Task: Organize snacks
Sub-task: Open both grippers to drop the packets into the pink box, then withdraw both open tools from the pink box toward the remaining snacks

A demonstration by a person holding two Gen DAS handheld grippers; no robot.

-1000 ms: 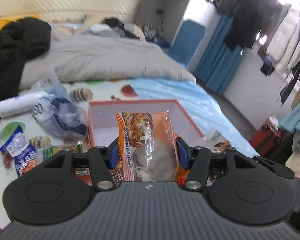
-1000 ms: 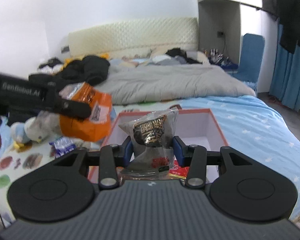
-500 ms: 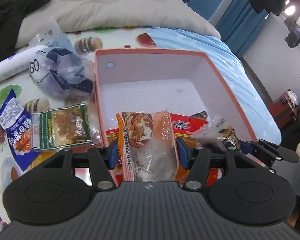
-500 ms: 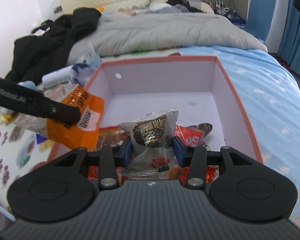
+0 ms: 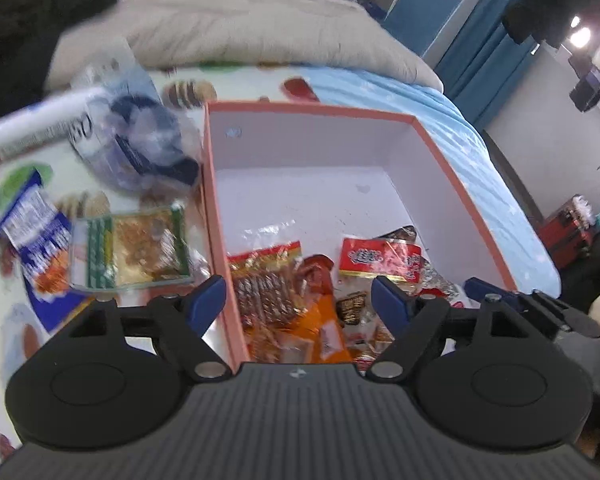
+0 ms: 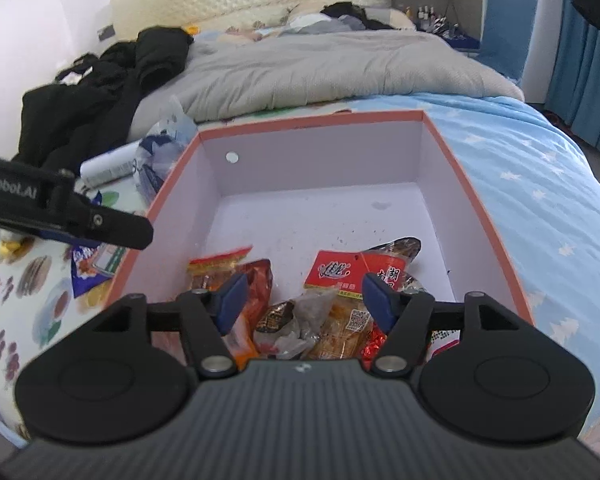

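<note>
From the left wrist, your left claw point(image 5: 298, 300) has just been opening and hangs wide over the near corner of the box point(image 5: 428, 136), its orange packet point(image 5: 320, 328) dropped inside; two snack packets point(image 5: 132, 248) wait on the bed point(image 5: 380, 84). From the right wrist, your right claw point(image 6: 302, 300) has just been opening too, nothing gripped, the clear-wrapped snack point(image 6: 296, 320) lying among the pile, so both loads sit inside.

Snack packets point(image 6: 332, 280) lie in the box's point(image 6: 480, 208) near end; others point(image 5: 132, 248) lie left of it.
</note>
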